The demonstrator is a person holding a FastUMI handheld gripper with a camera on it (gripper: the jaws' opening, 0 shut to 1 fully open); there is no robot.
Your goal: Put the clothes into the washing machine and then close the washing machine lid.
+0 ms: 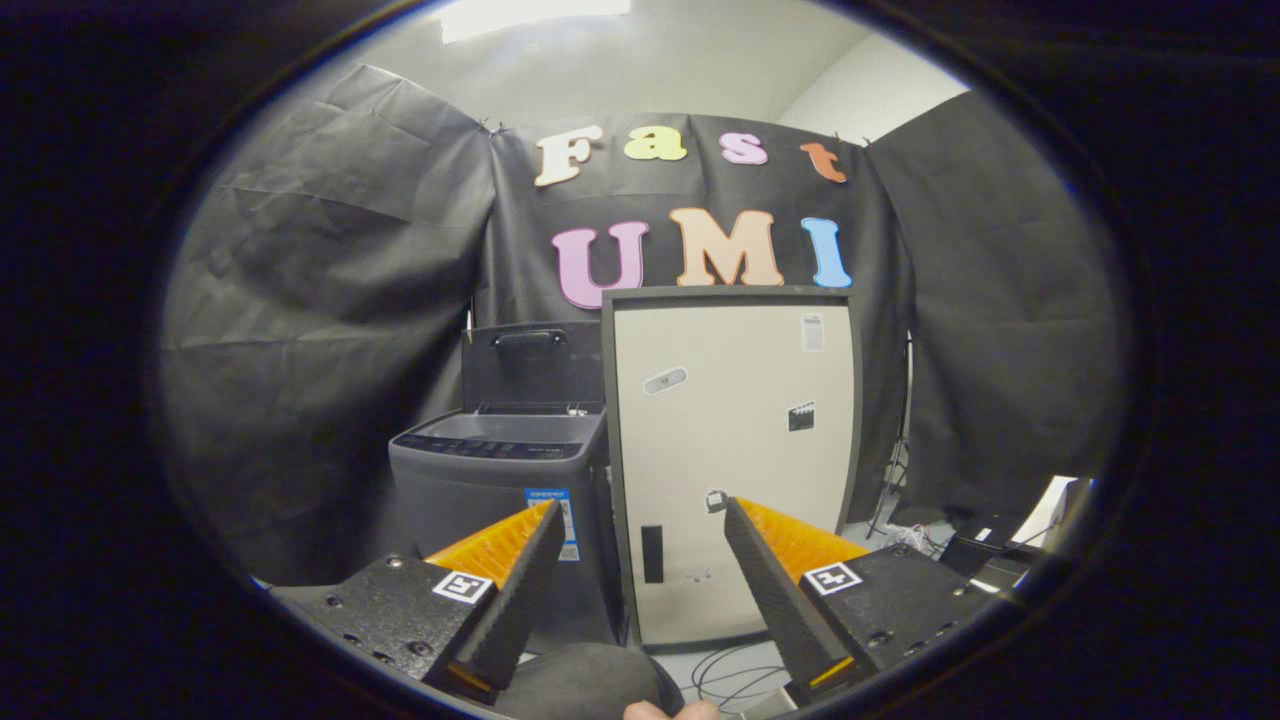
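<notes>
Grey washer standing open beyond spread tongs

Grey plastic is making up the washing machine (497,470), which is standing on the floor at about eleven o'clock from the tongs (640,520), well beyond the fingertips. Its lid (530,362) is standing upright at the back, dark, with a handle near its top edge, so the tub opening is lying exposed behind the control strip along the front rim. A blue-and-white sticker (558,515) is showing on the front of the machine, partly hidden behind the left finger.

Just to the right of the washer, touching or nearly touching its side, a tall cream cabinet (730,450) with a dark frame is standing at twelve o'clock, straight ahead between the two fingers. A few small stickers are sitting on its door.

The tongs are being held released, with the fingers spread wide apart and nothing between them. Below them, at six o'clock, a dark rounded shape (585,680) is lying close under the fingers; whether this is the clothing cannot be told. A bit of a hand (668,711) is peeking out beneath it. Thin cables (735,672) are trailing across the pale floor (745,655) at the foot of the cabinet, at about five o'clock.
</notes>
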